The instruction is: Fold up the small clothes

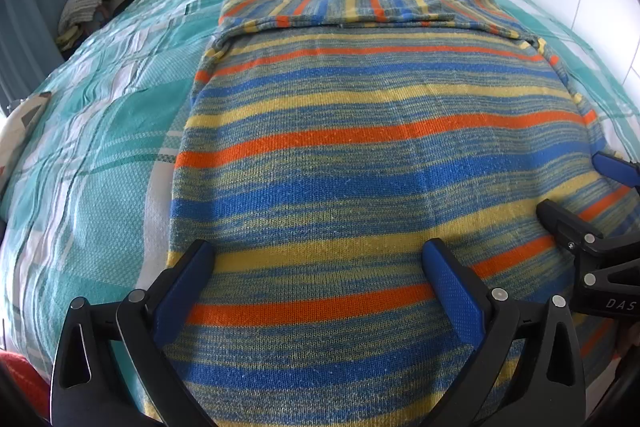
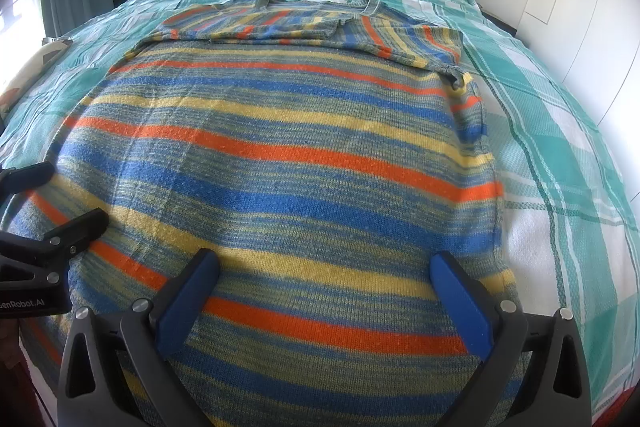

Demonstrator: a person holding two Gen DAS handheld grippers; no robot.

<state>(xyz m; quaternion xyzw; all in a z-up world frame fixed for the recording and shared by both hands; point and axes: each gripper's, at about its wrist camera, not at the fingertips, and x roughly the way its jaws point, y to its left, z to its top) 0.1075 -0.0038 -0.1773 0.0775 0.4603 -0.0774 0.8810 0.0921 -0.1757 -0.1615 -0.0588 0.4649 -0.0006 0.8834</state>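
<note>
Both hand-held grippers, left (image 1: 320, 259) and right (image 2: 324, 269), gaped wide over the striped blue-orange-yellow knitted sweater (image 1: 380, 155); a shallow pinch risked lifting one layer only.

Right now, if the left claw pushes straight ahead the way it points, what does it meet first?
The sweater. The left claw is open, low over the sweater's near end, so going forward it would likely run along the knit toward the folded sleeves. Its height above the cloth is unclear.
</note>
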